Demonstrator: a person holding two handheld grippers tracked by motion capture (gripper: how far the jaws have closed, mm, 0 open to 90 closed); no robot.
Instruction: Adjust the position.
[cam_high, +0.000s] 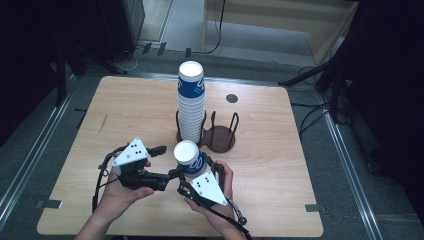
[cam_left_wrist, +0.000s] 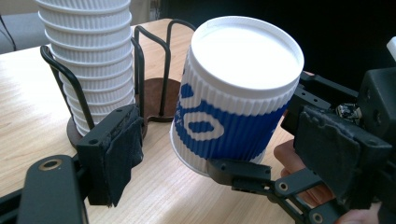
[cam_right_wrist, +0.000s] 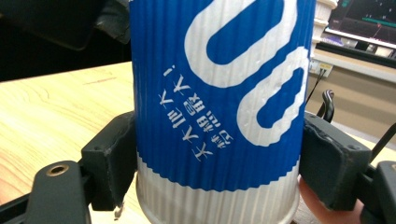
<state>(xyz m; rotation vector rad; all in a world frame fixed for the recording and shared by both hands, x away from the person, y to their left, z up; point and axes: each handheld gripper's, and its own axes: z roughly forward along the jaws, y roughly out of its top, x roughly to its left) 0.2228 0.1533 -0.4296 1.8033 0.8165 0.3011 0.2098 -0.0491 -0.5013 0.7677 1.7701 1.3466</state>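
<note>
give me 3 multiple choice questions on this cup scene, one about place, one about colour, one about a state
1. Where is the cup stack?
A. In the wire holder
B. At the table's near left corner
C. On the floor

2. What colour is the print on the held cup?
A. Red
B. Blue
C. Green

3. How is the right gripper?
A. Open, away from the cup
B. Lying on the table
C. Shut on the cup

Answers:
1. A: the high view shows the stack standing between the holder's black wire loops.
2. B: the cup is white with a blue band, as both gripper views show.
3. C: the right gripper view shows a pad pressed on each side of the cup; the left gripper is open.
</note>
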